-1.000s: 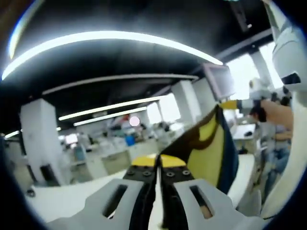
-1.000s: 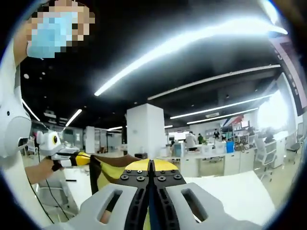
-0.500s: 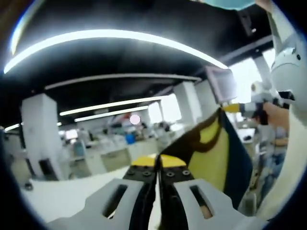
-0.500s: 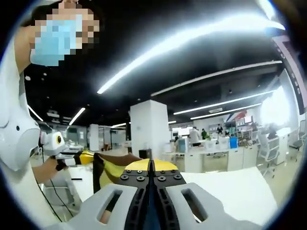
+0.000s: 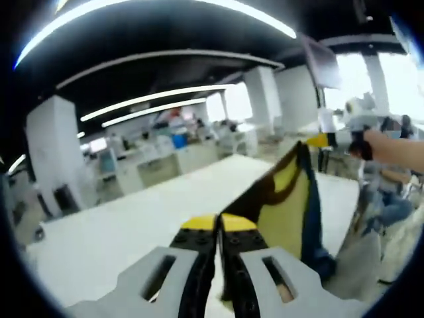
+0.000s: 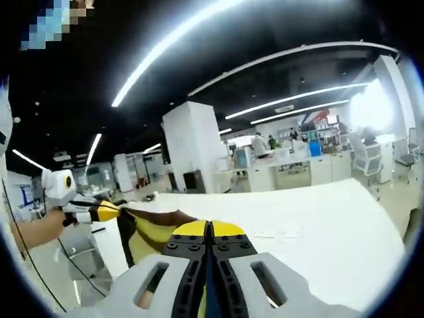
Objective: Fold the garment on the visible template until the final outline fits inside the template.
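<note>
The garment [image 5: 291, 205] is a soft, thin cloth in yellow with a dark brown curved band and a navy edge, held up in the air above the white surface [image 5: 119, 232] and stretched between the two grippers. In the left gripper view, the left gripper [image 5: 218, 228] shows pale grey slotted jaws with black inner faces and yellow tips pressed together on a corner of the cloth, which runs up and away to the right as a taut sheet, its lower navy edge hanging loose. At the far top corner of the garment the other gripper's yellow tip pinches the cloth, held by a person's hand [image 5: 391, 147]. In the right gripper view, the right gripper [image 6: 209, 232] has its jaws likewise closed on the garment [image 6: 149, 235], which spans leftward from them to the other gripper, carried by a hand [image 6: 36, 225] at the left edge. The surface [image 6: 311, 212] beneath is flat, matt and white. No template outline can be made out on it, and the garment's lower part is cut off behind the jaws.
</note>
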The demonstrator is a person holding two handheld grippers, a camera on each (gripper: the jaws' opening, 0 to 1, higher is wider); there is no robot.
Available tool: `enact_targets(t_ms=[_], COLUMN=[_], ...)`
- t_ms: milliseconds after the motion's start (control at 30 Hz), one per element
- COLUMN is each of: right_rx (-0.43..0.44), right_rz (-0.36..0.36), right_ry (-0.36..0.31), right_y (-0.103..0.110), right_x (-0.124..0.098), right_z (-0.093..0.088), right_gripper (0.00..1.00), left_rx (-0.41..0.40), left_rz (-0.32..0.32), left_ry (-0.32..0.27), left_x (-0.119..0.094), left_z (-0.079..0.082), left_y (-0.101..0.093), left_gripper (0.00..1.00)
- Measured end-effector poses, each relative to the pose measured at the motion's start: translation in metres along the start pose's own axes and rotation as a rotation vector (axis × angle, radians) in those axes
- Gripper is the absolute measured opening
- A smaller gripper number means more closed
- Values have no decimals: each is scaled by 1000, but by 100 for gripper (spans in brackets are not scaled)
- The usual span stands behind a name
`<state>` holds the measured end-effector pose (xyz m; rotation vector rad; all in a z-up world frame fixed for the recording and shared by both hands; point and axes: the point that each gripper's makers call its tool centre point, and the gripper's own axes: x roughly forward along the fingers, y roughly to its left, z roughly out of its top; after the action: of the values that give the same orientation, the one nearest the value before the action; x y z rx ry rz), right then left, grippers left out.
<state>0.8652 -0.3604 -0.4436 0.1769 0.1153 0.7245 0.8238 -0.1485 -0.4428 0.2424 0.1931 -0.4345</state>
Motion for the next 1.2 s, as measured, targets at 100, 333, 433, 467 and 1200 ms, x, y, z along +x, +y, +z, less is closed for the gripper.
enact_targets(t_ms=[100,333,433,467,1200], right_rx=[-4,6,0,-1,20], right_rz=[-2,-11,-15,-20,-63], right_ry=[29,64,91,103,290], right_y=[-14,-42,-51,-55,-124], right_x=[20,60,74,79,155], right_z=[-16,-34,-43,-48,-128], right_gripper=[1,1,1,1,1], left_rx=[-14,-39,-51,-66,-170], left_rz=[-4,-3,0,2,-73], left_ry=[24,61,55,53,137], left_x=[22,70,88,94,169], left_z=[-13,-35,-38,-39,-98], left_y=[9,33,46,51,49], left_gripper=[0,0,0,0,0])
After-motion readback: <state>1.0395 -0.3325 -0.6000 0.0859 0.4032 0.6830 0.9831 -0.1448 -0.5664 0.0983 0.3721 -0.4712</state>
